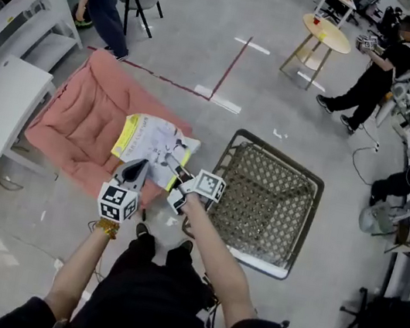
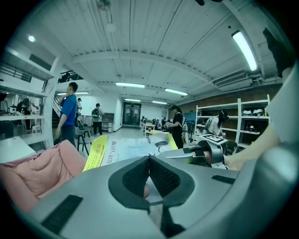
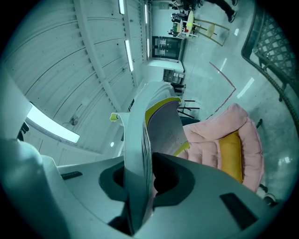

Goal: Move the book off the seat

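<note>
1 floppy book (image 1: 150,142) & quilted seat (image 1: 86,119)

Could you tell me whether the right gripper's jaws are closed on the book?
Yes, the right gripper view shows the right gripper clamped on the book, its pages squeezed between both pads.

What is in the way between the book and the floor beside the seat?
Nothing visible. The left gripper and right gripper both grip the book at the pink seat's near edge. The floor between seat and wicker chair looks bare.
</note>
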